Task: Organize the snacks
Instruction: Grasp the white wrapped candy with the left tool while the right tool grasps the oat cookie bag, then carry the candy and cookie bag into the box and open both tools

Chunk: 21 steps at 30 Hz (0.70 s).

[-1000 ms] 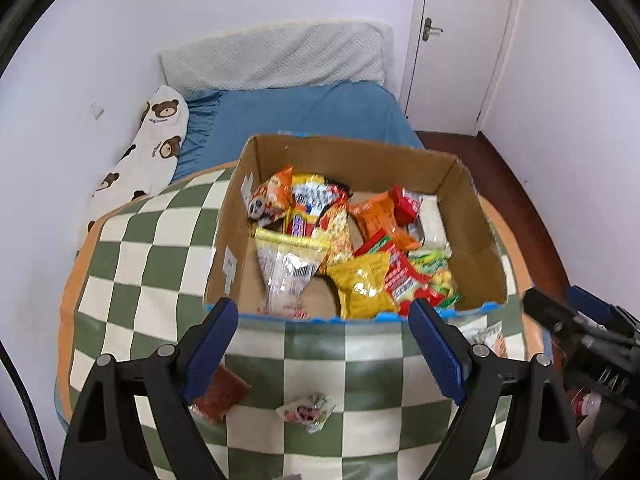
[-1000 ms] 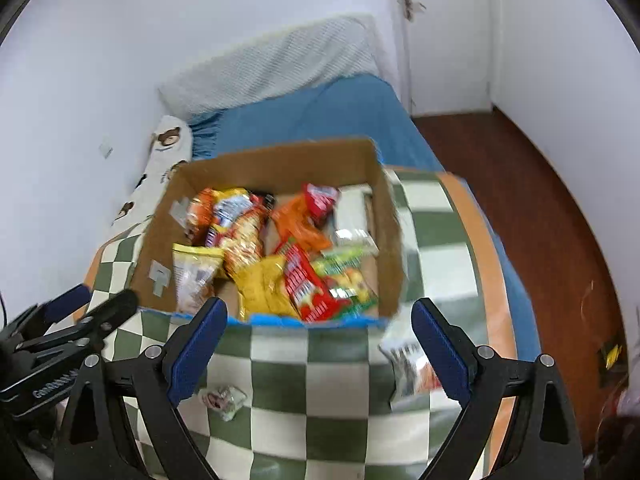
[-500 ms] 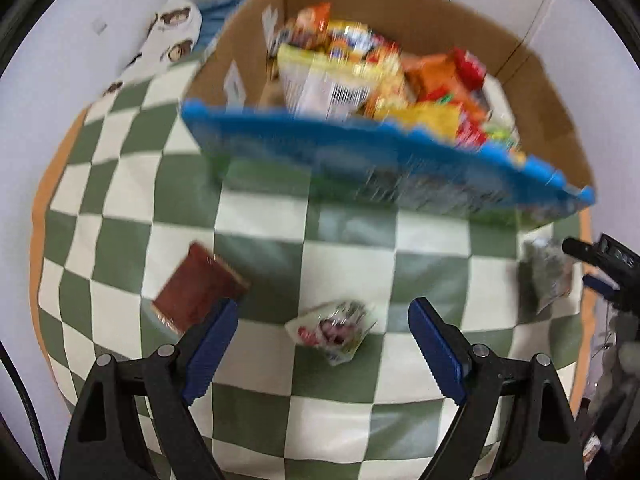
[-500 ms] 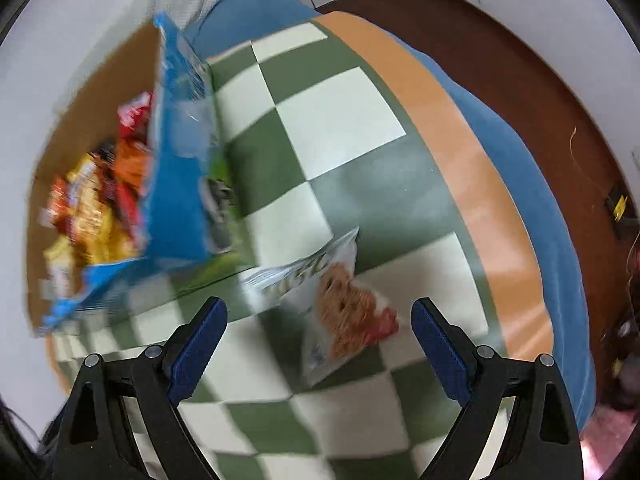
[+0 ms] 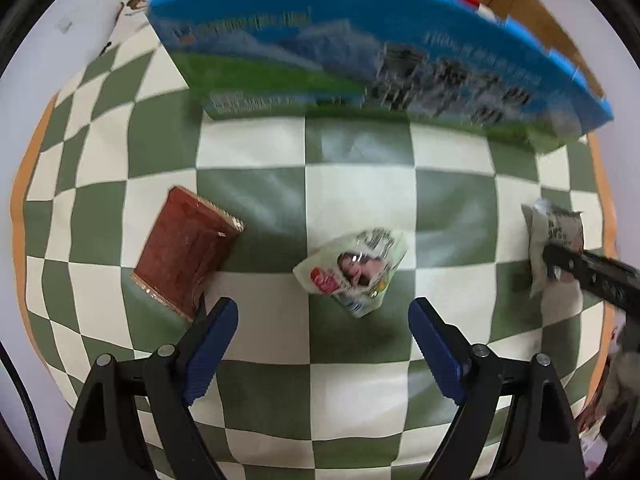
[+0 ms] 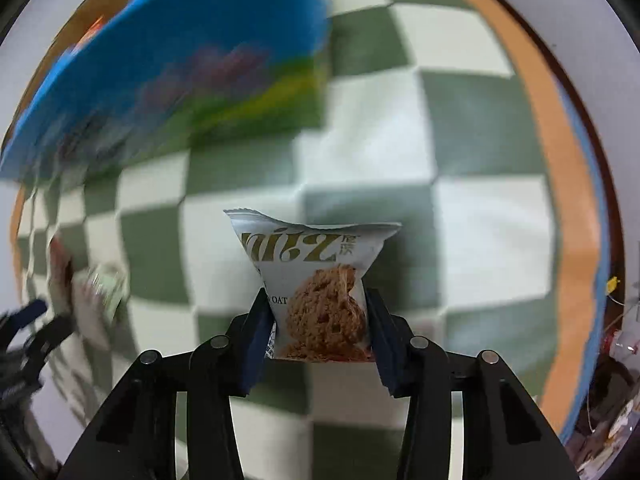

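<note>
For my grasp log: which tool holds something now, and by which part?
The right tool pinches the silver oat-cookie packet by its lower sides; the left tool holds nothing.

Quick count: three loose snack packets out on the checkered cloth (image 5: 360,184) – one dark red flat packet (image 5: 186,254) toward its left edge, one pale packet with a red logo (image 5: 354,268) in the middle, one silver oat cookie packet (image 6: 316,288) near the right edge. One cardboard box (image 5: 360,48) along the far edge with more snacks inside, too hidden to count. Two grippers: left gripper (image 5: 323,344), right gripper (image 6: 318,336)
</note>
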{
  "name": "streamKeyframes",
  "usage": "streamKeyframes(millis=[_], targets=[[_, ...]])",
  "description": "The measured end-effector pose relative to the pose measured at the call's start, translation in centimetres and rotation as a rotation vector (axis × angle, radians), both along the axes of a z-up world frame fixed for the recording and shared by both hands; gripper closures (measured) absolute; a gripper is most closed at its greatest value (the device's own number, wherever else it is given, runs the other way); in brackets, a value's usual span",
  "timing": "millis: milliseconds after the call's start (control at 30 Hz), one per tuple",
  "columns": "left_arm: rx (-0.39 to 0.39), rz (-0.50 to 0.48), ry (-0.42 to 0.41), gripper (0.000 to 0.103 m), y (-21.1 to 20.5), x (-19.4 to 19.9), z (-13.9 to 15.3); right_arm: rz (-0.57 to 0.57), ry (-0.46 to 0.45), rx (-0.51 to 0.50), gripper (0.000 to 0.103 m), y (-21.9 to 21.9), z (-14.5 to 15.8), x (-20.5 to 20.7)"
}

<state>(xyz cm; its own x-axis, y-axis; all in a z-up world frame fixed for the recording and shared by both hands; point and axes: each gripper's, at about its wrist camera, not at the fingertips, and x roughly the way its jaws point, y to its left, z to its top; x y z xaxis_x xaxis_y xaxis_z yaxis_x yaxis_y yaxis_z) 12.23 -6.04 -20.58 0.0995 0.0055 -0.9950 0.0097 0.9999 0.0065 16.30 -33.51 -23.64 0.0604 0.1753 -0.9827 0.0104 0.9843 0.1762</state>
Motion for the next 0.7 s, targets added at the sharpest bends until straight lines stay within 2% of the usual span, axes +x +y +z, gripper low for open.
streamKeyframes(millis=[200, 267, 300, 367, 400, 533, 633, 700], targets=[[0.021, -0.053, 0.035, 0.016, -1.1, 1.5, -2.2, 0.002, 0.048, 0.059, 0.054, 1.8, -1.3, -2.2], [0.009, -0.072, 0.058, 0.016, -1.6, 2.3, -3.0, -0.018, 0.052, 0.067, 0.050, 1.7, -1.7, -2.3], [0.003, -0.075, 0.069, 0.018, -1.9, 2.7, -3.5, -0.031, 0.051, 0.071, 0.047, 1.7, -1.9, -2.2], [-0.006, -0.071, 0.082, 0.041, -2.1, 2.9, -4.3, -0.046, 0.054, 0.073, 0.044, 1.7, -2.3, -2.3], [-0.009, -0.068, 0.096, 0.045, -2.1, 2.8, -4.7, -0.046, 0.053, 0.069, 0.042, 1.6, -2.5, -2.4], [0.002, -0.065, 0.087, 0.052, -2.6, 2.1, -4.7, -0.041, 0.039, 0.041, 0.042, 1.8, -2.9, -2.3], [-0.006, -0.047, 0.092, 0.054, -3.2, 0.6, -4.5, -0.018, 0.013, 0.006, 0.052, 3.7, -2.9, -1.4], [-0.034, -0.025, 0.100, 0.054, -3.6, -1.1, -4.8, 0.003, -0.005, 0.000, 0.054, 4.0, -2.6, -1.7]])
